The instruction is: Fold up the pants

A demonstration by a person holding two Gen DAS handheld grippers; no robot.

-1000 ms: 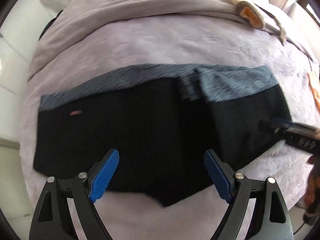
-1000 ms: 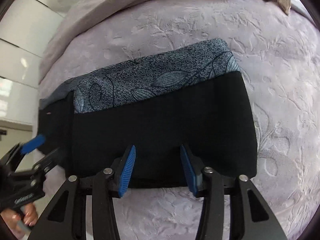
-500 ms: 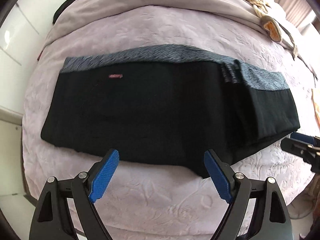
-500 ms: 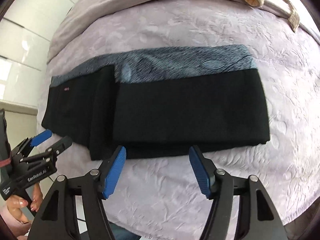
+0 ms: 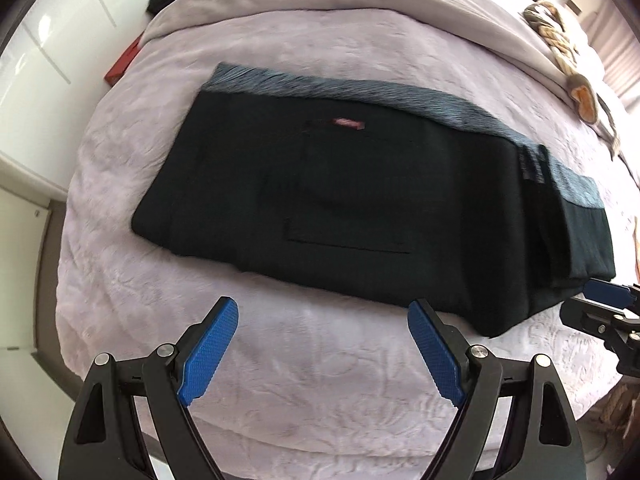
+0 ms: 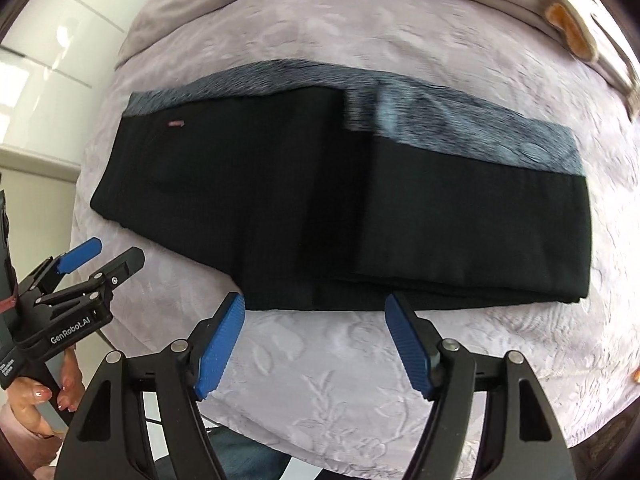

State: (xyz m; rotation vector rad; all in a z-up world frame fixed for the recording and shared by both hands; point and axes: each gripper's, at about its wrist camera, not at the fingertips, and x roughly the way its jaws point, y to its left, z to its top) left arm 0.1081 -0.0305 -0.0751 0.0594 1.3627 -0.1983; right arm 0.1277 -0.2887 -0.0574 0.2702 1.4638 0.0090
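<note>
Over on the left, the left gripper [image 5: 323, 354] hangs above the bare bedspread [image 5: 320, 392], pointing steeply down, its blue jaws spread wide with nothing between them. Just past its tips lies the near edge of the pants [image 5: 360, 200], a long dark bundle stretched across the bed from left to right, with a grey-blue patterned band [image 5: 360, 92] running along the far side and a small red tag [image 5: 348, 123] near the top.

Moving to the middle, the pants show a step where a thicker layer sits on top: the right-hand portion looks doubled over onto the rest, so I judge one fold is already made and laid flat. No fabric is in either tool.

On the right, the right gripper [image 6: 314, 346] hovers clear of the cloth at the near edge, and its jaws have just been opening; they stand apart, empty, with only bedspread showing between them. In its view the other gripper is off to the left, held in a hand [image 6: 36, 396] beside the bed.

To my eye, this is the pause between folds: a release is done and both tools are free. The next move seems to call for taking the bundle at one end, likely the single-layer left end, pinching through every layer at both corners, then lifting and carrying it across evenly so the edges line up and the stacked part is not dragged askew.
</note>
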